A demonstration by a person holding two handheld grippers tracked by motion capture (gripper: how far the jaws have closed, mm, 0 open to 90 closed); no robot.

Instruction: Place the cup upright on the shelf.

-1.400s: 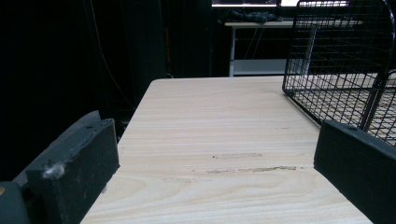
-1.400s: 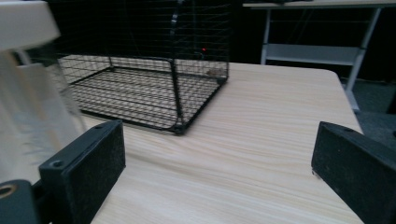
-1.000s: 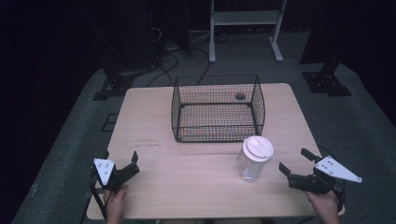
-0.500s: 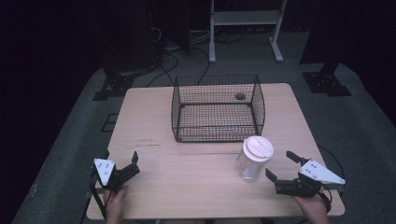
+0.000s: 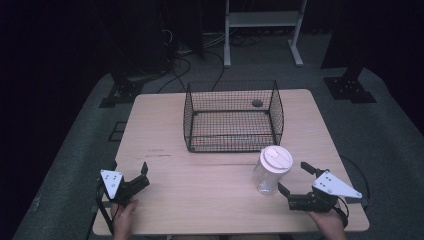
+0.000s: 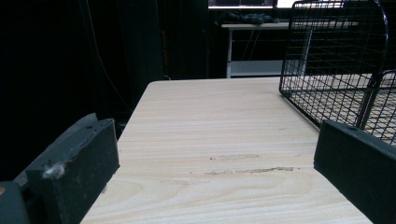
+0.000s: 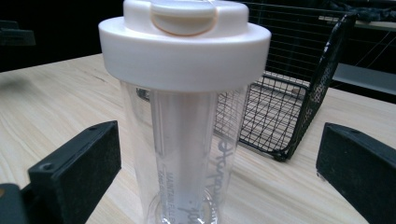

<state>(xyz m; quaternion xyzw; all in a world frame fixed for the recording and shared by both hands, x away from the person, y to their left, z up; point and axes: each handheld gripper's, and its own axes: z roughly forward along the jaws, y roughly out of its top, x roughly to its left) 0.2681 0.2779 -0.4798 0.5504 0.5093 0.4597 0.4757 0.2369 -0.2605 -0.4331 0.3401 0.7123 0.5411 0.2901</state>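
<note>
A clear plastic bottle [image 5: 270, 175] with a white lid [image 5: 276, 158] stands upright on the wooden table [image 5: 210, 180], just in front of the black wire basket [image 5: 233, 116]. My right gripper [image 5: 295, 180] is open, its jaws pointed at the bottle from the right, close to it but apart. In the right gripper view the bottle [image 7: 182, 154] stands between and a little beyond the spread jaws of the right gripper [image 7: 215, 172]. My left gripper [image 5: 139, 176] rests open near the table's front left corner; the left gripper [image 6: 215, 158] has nothing between its jaws.
The basket [image 6: 341, 70] looks empty and sits at the middle back of the table. A small dark round mark [image 5: 257, 103] shows on the tabletop behind it. A white metal stand [image 5: 260, 30] and cables lie on the floor beyond the table.
My right gripper has moved left and forward toward the bottle, from the table's right edge to just beside it. The left gripper has stayed put.
</note>
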